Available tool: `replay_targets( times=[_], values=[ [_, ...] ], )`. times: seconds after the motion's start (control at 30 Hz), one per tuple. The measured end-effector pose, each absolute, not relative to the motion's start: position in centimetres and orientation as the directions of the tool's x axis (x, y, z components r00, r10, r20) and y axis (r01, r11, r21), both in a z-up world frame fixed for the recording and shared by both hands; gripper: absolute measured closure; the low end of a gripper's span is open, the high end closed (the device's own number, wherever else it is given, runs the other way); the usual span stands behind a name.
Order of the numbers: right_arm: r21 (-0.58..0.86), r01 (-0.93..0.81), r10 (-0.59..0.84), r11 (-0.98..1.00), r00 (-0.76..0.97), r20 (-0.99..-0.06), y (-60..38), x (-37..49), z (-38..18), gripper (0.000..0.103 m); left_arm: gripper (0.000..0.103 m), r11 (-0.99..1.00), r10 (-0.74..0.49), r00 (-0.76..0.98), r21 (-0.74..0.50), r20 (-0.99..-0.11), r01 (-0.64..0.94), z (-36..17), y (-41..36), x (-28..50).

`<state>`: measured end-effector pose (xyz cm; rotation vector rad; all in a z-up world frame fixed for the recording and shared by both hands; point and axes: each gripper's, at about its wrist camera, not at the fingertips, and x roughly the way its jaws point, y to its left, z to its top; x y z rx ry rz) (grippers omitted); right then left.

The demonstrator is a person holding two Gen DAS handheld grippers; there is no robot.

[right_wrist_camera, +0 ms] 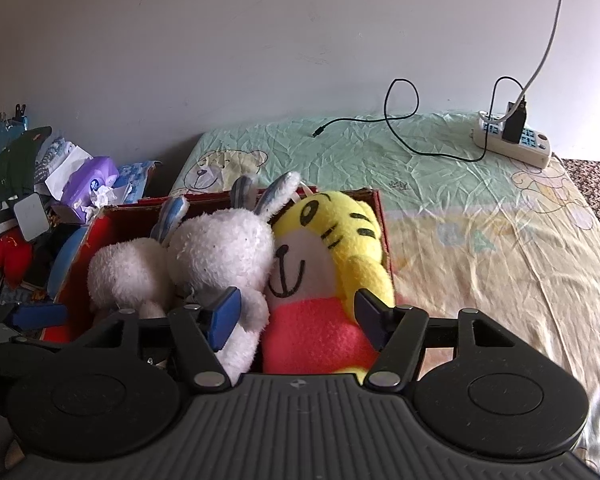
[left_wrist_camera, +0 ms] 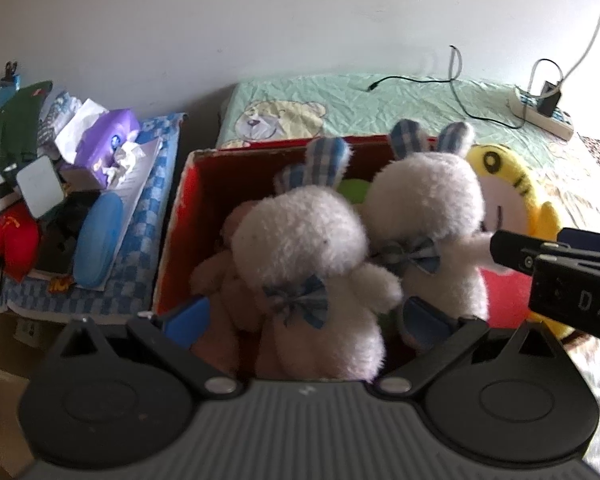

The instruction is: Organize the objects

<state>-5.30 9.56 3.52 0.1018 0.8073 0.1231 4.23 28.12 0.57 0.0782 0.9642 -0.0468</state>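
Up close from the left wrist, two white rabbits (left_wrist_camera: 300,236) sit in the red box (left_wrist_camera: 180,216), the left gripper (left_wrist_camera: 306,316) spread wide around one. From the right wrist, one yellow tiger (right_wrist_camera: 332,240) lies boxed, the right gripper (right_wrist_camera: 296,316) released around it.

Home bedroom: bear-print bedsheet (right_wrist_camera: 440,208), plush toys (right_wrist_camera: 220,252).

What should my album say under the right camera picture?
Two fluffy white bunnies and a yellow plush tiger in a red box.
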Motion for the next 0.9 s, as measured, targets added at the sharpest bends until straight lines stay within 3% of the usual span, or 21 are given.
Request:
replay_targets(
  times=[0.43,0.9],
  values=[
    [0.109,-0.018,0.091,0.994,0.696,-0.713,7.8,-8.2,3.7,0.038,0.000,0.986,0.001,0.543,0.090,-0.839,0.138,1.0,26.3,1.9],
    [0.105,0.031,0.052,0.994,0.708,-0.704,6.6,-11.9,3.8,0.037,0.000,0.944,-0.105,0.518,0.078,-0.849,0.320,1.0,23.2,-1.6]
  ],
)
